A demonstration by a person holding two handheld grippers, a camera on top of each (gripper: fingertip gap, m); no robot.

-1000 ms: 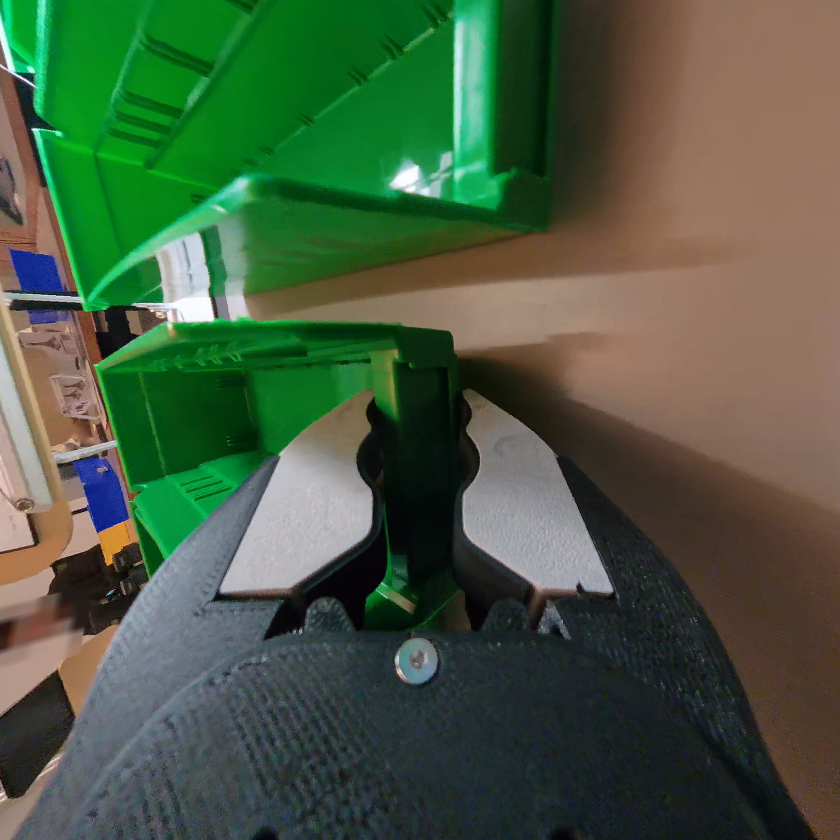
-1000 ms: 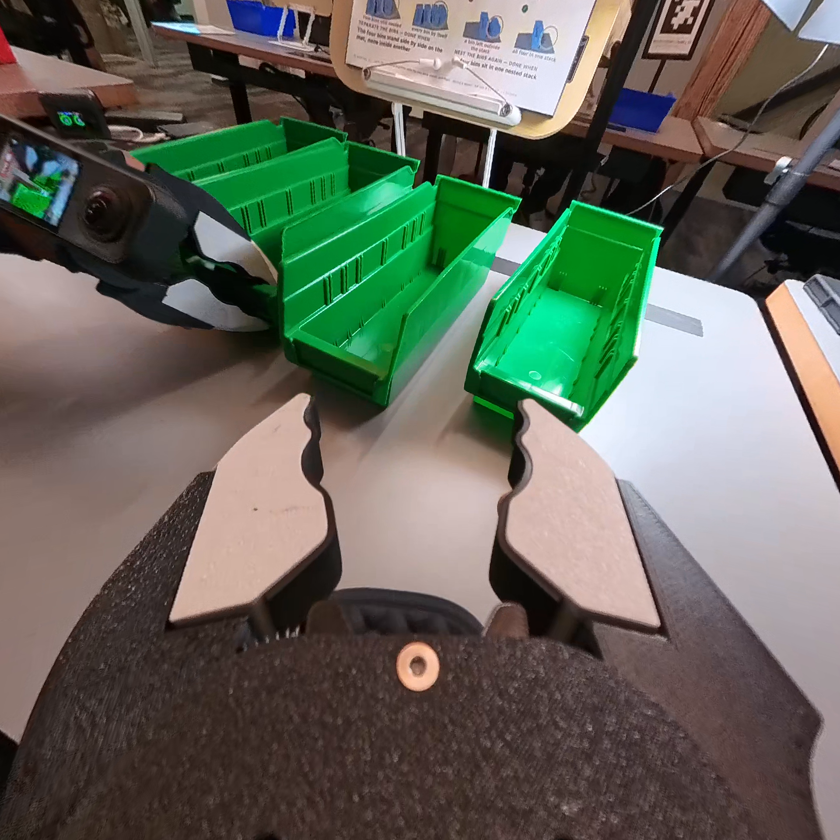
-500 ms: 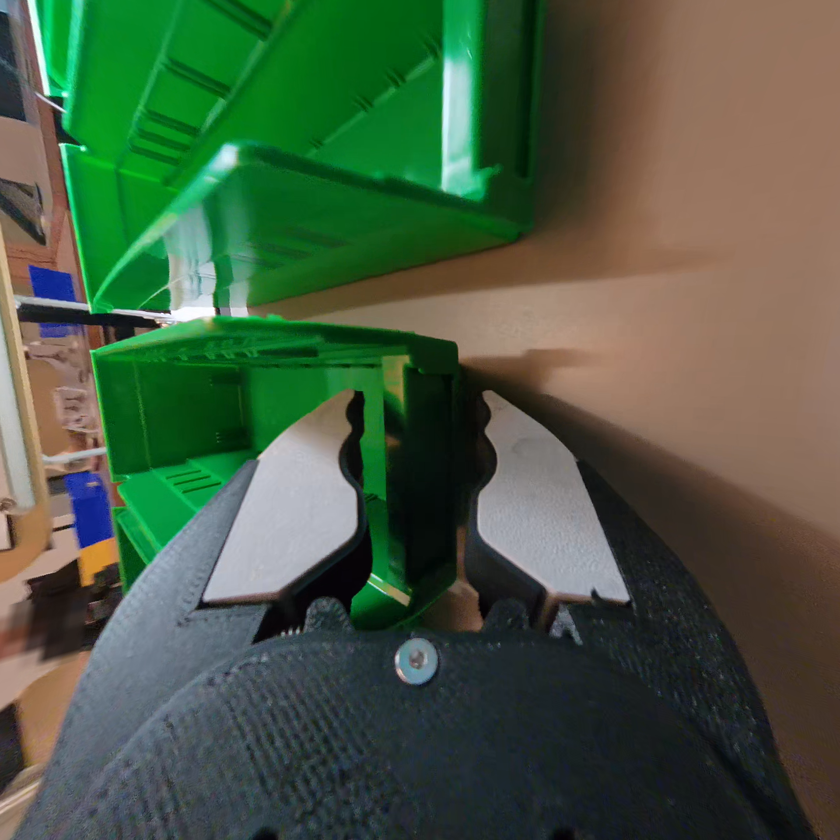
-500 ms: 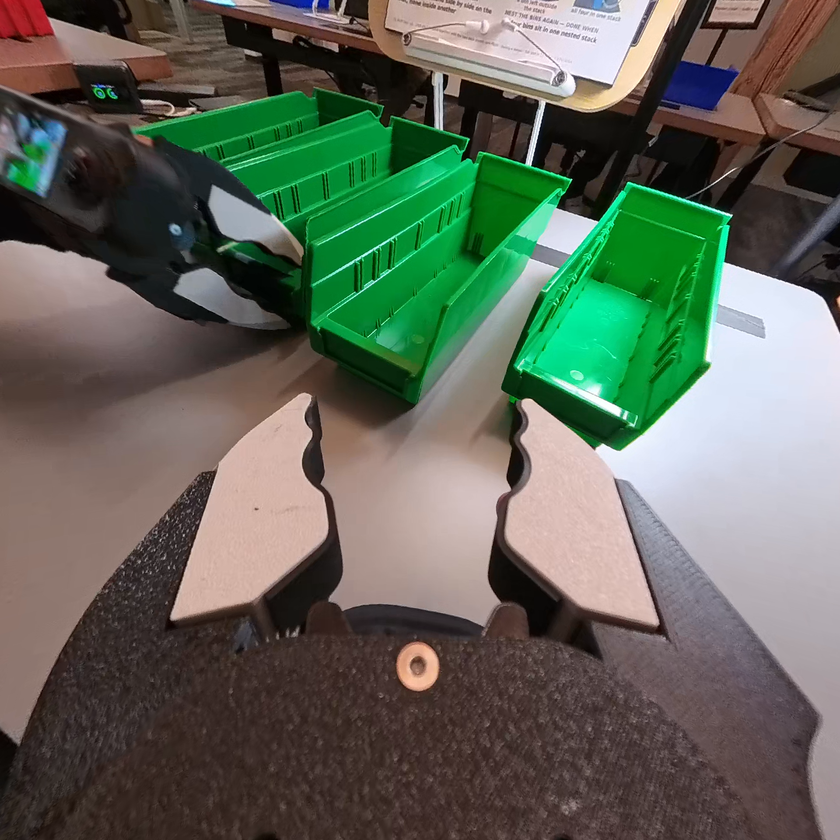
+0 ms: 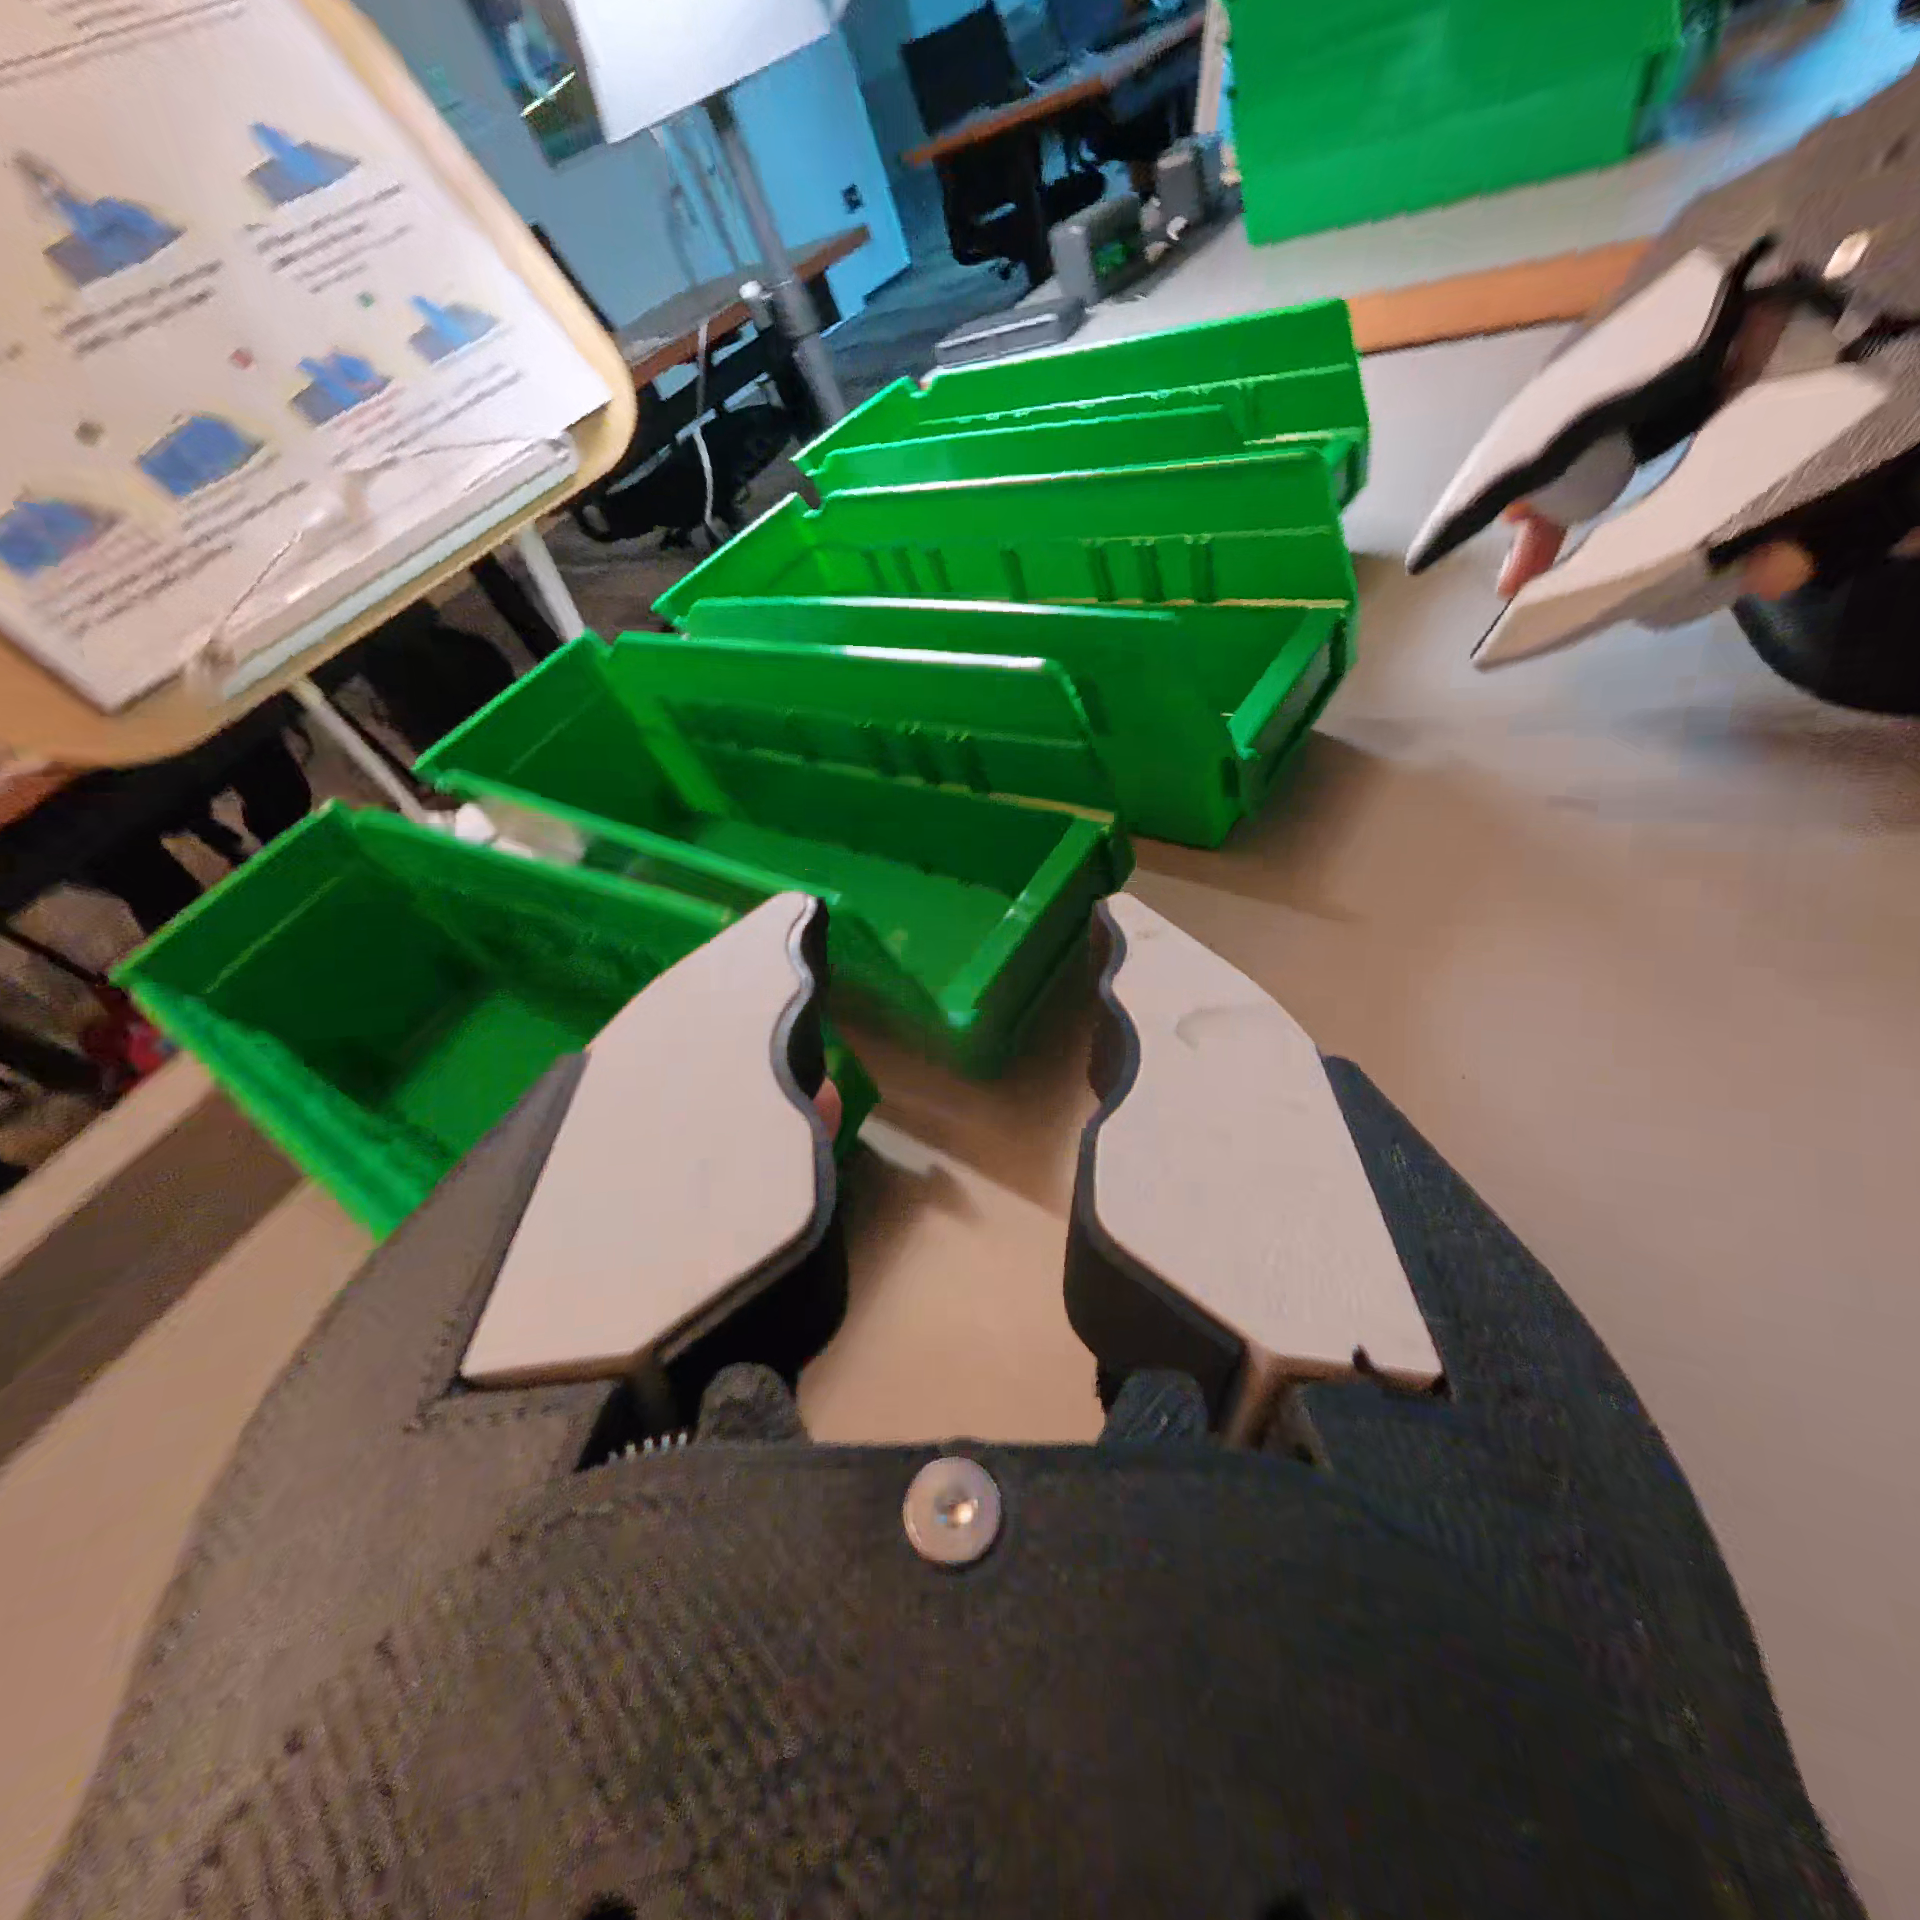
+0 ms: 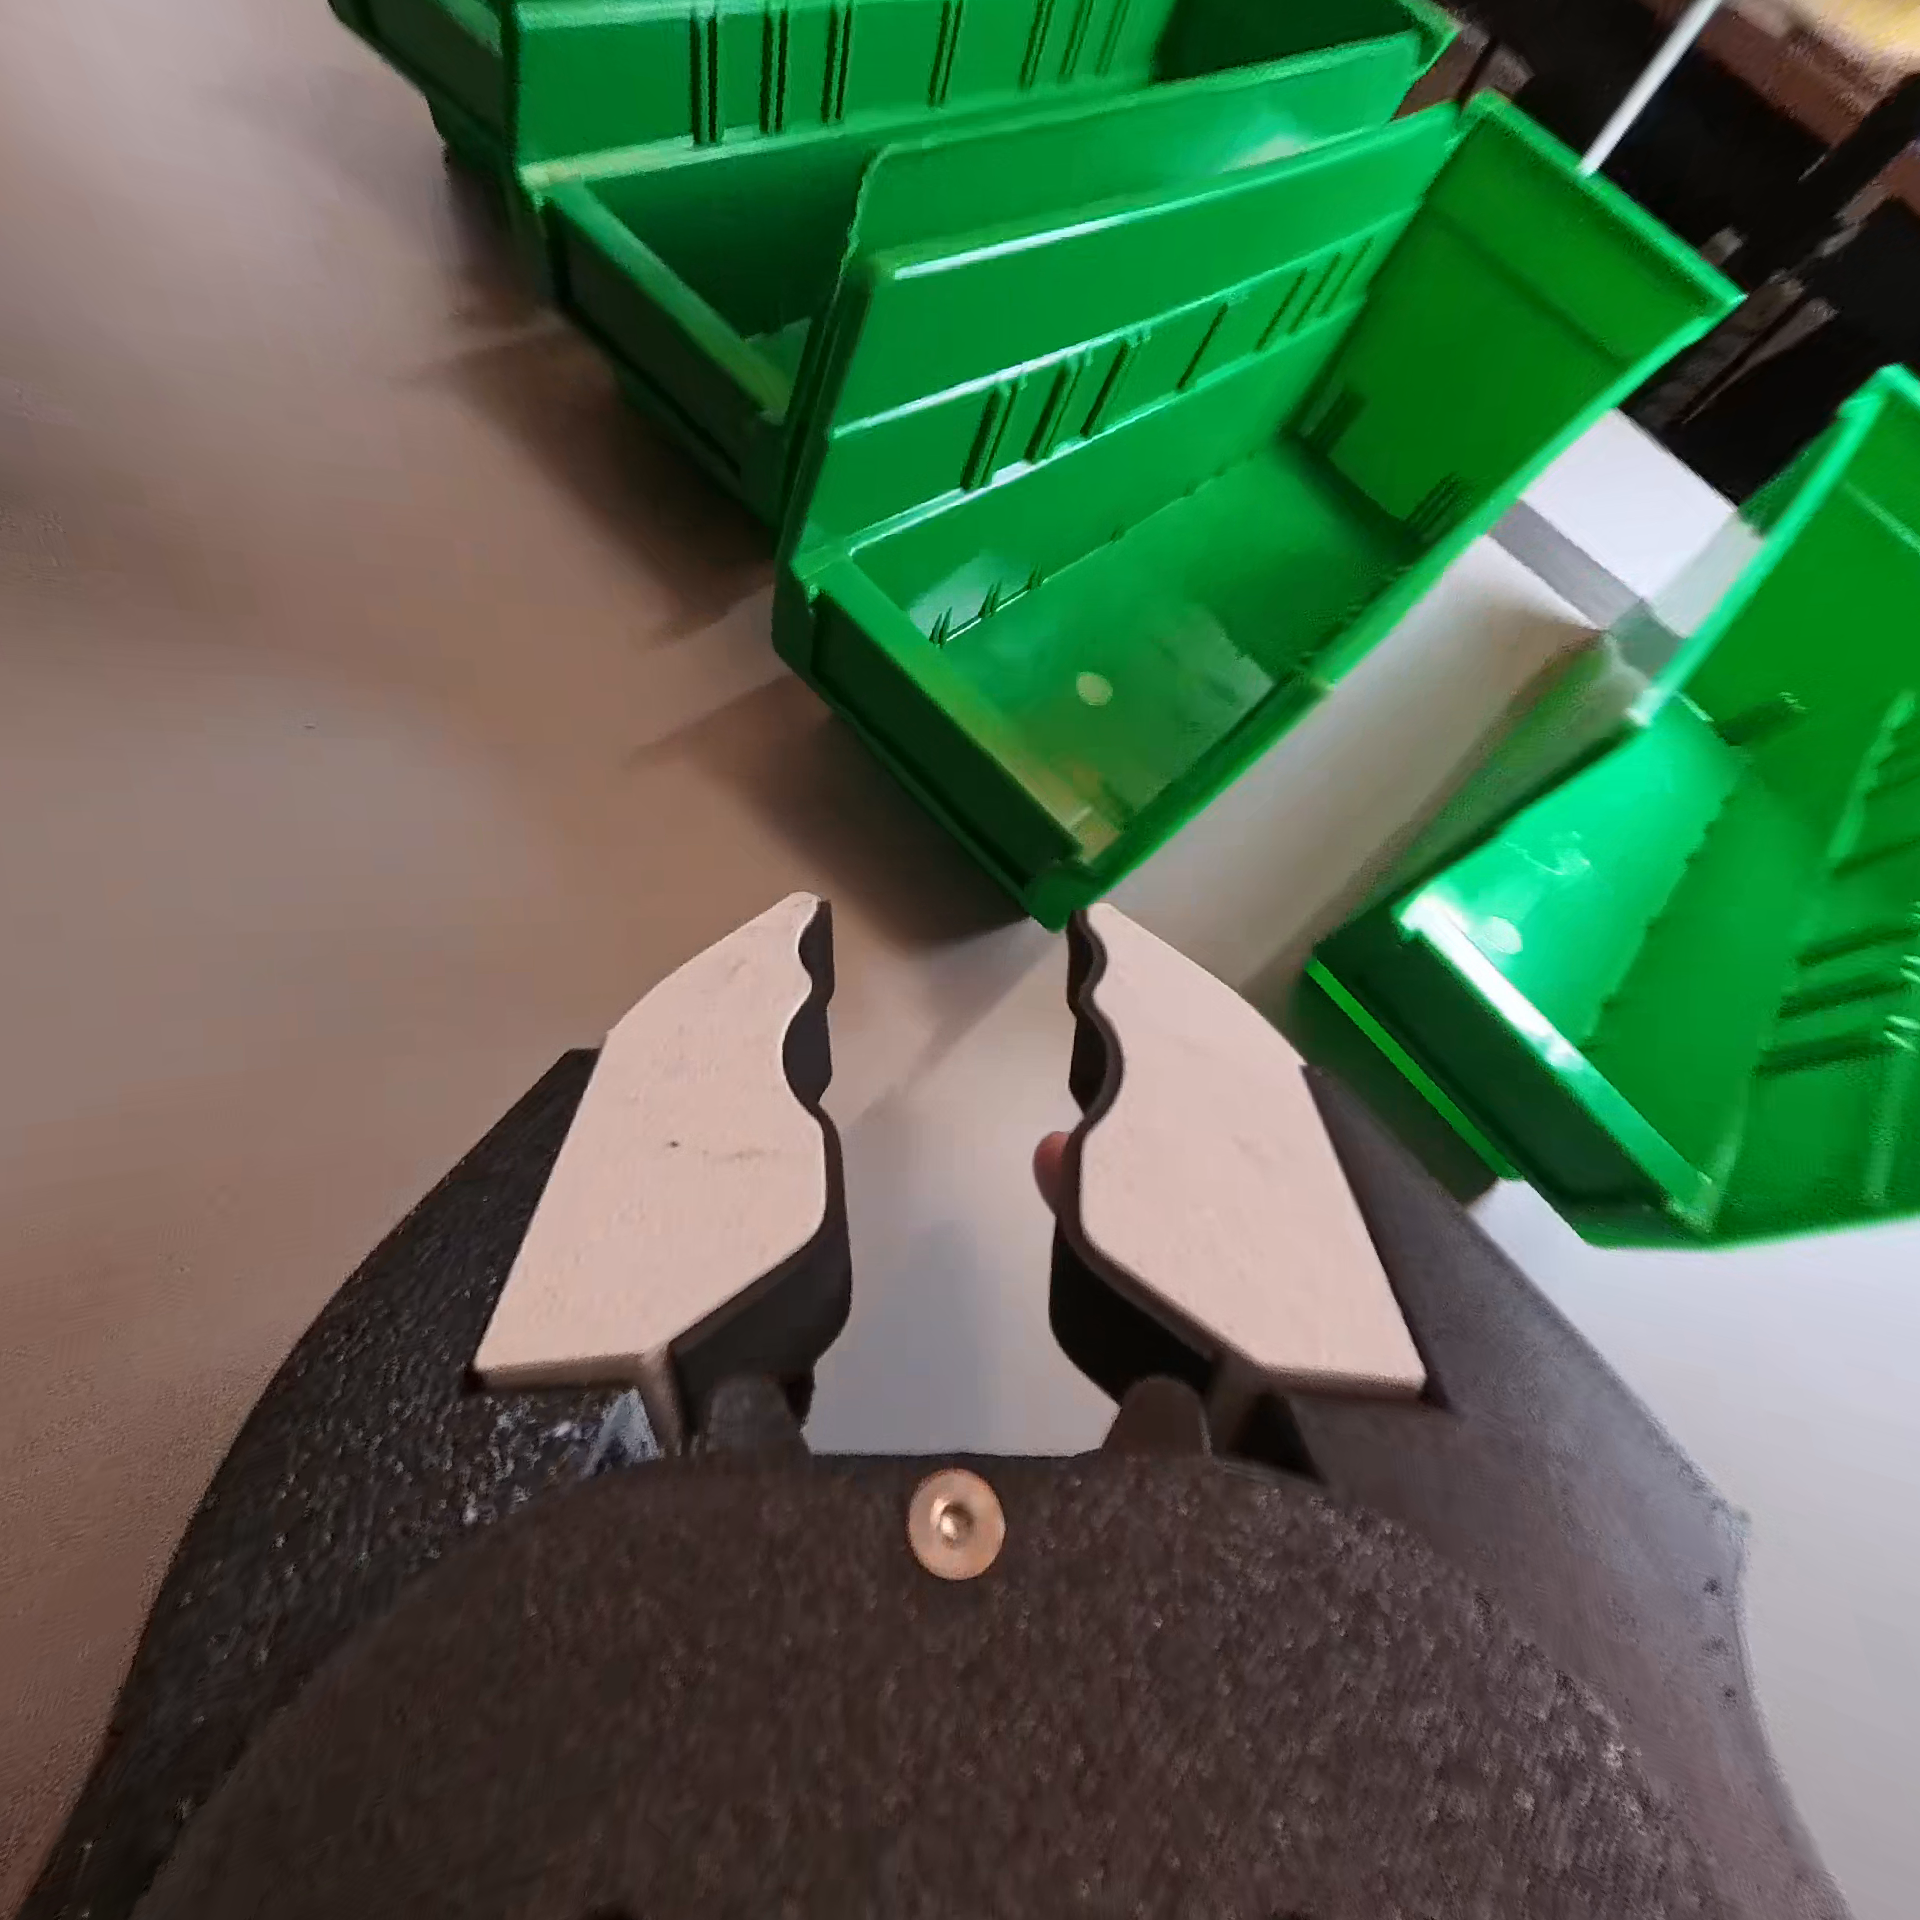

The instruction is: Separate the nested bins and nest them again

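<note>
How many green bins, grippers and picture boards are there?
Green bins: 4
Grippers: 2, the left gripper and the right gripper
Picture board: 1
Total: 7

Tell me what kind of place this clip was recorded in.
Probably an office or lab workspace set up for data collection. Beyond the tan table holding the green bins stand more desks, and an instruction board with pictured steps stands on a stand beside the table.
</note>
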